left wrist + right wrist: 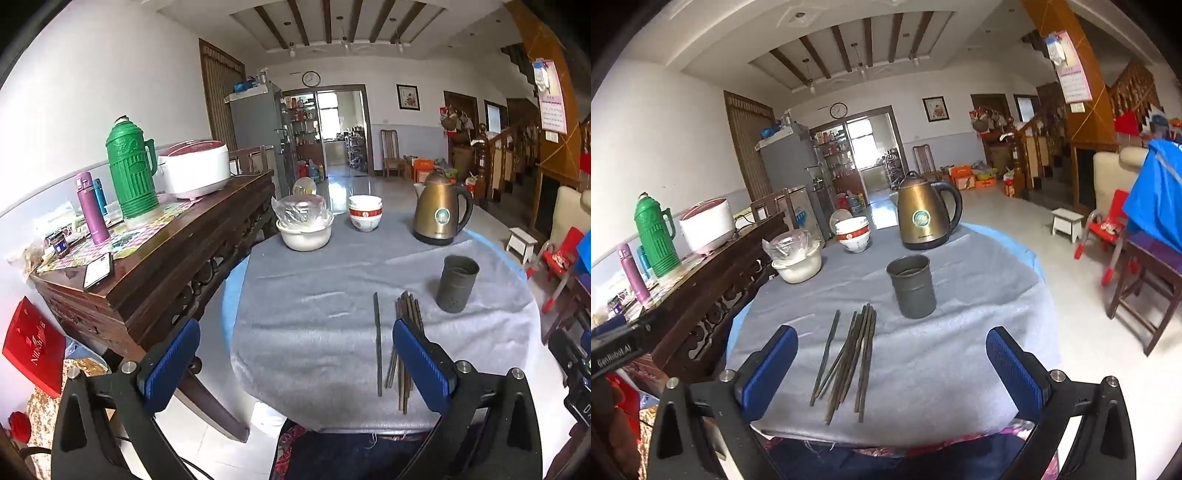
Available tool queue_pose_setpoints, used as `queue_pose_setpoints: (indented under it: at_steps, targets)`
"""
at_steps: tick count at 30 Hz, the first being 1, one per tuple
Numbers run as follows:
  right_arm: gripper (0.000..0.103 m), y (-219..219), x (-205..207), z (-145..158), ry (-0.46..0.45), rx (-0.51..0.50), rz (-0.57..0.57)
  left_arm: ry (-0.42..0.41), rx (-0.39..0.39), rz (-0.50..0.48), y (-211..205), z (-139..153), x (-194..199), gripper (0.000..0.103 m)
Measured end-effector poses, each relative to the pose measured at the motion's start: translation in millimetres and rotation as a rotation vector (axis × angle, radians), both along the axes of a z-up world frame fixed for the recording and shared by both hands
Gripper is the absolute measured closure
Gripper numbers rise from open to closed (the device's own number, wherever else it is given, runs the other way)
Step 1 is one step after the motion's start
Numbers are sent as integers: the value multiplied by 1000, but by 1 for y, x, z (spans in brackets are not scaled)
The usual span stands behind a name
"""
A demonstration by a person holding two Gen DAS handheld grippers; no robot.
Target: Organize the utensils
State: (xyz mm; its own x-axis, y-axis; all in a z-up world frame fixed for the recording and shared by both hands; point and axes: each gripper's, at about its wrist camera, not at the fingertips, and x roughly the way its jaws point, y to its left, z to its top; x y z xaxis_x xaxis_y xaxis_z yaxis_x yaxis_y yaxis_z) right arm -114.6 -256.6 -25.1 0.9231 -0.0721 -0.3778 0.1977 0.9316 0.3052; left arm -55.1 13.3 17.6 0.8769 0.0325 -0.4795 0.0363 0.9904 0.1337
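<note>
Several dark chopsticks [854, 356] lie in a loose bundle on the grey cloth of the round table [960, 354], with one chopstick [826, 356] apart on the left. A dark metal holder cup [913, 286] stands upright just behind them, empty as far as I see. My right gripper [892, 360] is open and empty, above the near table edge, with the chopsticks between its fingers' line of sight. My left gripper [295, 354] is open and empty; the bundle [404, 332] is partly hidden behind its right finger, the single chopstick [377, 343] just left of it, the cup [457, 283] beyond.
A gold kettle [923, 218], stacked red-and-white bowls [854, 232] and a white bowl with a plastic-wrapped dish [798, 258] stand at the table's far side. A dark wooden sideboard [159, 266] with a green flask, rice cooker and phone stands left. A wooden stool [1145, 280] stands right.
</note>
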Motion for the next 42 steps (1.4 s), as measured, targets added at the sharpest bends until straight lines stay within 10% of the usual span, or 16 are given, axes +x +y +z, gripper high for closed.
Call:
queue_pose_setpoints:
  at_steps: [42]
  targets:
    - [0, 12, 8, -14, 111, 39, 47, 102, 35, -8, -6, -31, 7, 0]
